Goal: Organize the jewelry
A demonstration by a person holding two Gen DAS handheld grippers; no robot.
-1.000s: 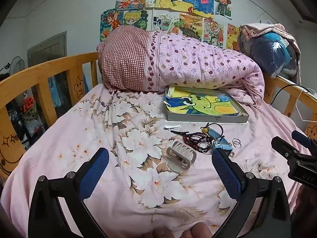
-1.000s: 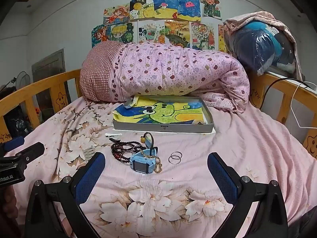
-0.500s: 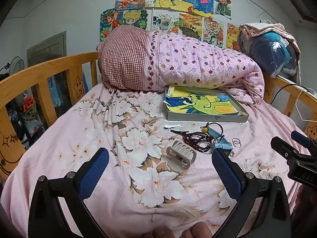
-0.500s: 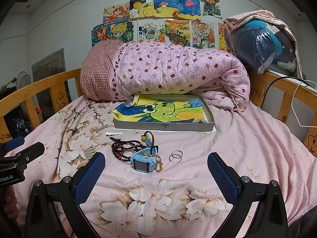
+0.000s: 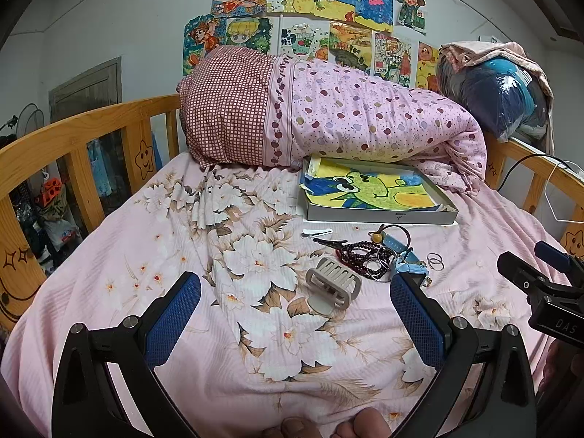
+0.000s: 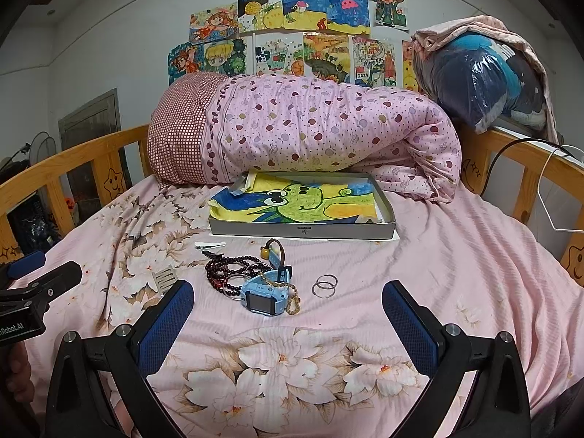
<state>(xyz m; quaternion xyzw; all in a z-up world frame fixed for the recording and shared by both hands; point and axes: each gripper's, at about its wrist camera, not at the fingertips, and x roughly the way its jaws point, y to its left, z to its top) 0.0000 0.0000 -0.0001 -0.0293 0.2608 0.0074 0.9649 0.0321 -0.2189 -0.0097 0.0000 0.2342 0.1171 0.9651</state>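
Jewelry lies in a pile on the pink floral bedsheet. A beige claw hair clip lies nearest my left gripper, which is open and empty just short of it. A dark red bead bracelet, a blue kids' watch with a gold chain, and two silver rings lie ahead of my right gripper, which is open and empty. A white hair clip and a black one lie behind. A shallow grey box, lined with a frog drawing, stands beyond the pile.
A rolled pink quilt lies behind the box. Wooden bed rails run along both sides. A bagged blue bundle sits at the back right, with a black cable and white hanger nearby. Drawings hang on the wall.
Both views have barely shifted; the right gripper has crept slightly toward the pile. Nothing on the bed has moved.
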